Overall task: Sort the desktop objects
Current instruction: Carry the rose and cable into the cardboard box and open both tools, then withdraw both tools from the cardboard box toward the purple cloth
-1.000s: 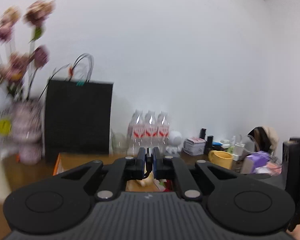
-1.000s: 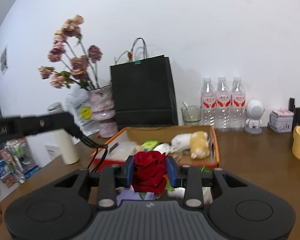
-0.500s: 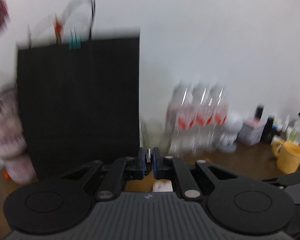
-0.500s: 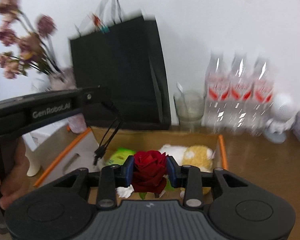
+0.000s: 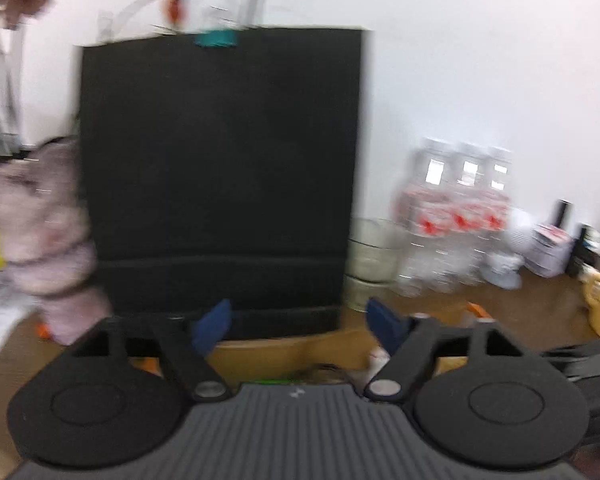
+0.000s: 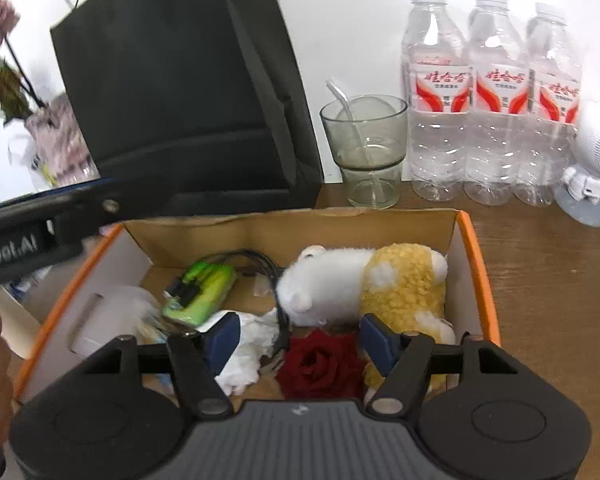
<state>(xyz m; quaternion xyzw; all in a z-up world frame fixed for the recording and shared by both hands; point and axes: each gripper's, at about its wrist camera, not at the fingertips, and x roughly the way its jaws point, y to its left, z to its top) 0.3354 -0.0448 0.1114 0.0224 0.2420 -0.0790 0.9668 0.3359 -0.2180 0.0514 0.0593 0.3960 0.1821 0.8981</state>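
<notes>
The red rose [image 6: 318,364] sits down in the cardboard box [image 6: 478,276], low between the right gripper [image 6: 300,340] jaws, which are opening and no longer pinch it. It lies beside the plush toy [image 6: 364,284], crumpled tissue [image 6: 248,352] and green gadget [image 6: 200,292] already in there. The left gripper [image 5: 298,322] is opening too, nothing between its jaws, facing the black bag [image 5: 220,176]. I'd judge this item delivered; whatever else needs sorting isn't visible.

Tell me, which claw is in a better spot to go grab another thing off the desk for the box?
Probably the left claw: it's opening with nothing between its fingers. The right claw is opening right over the rose in the box, so it's just finishing.
</notes>
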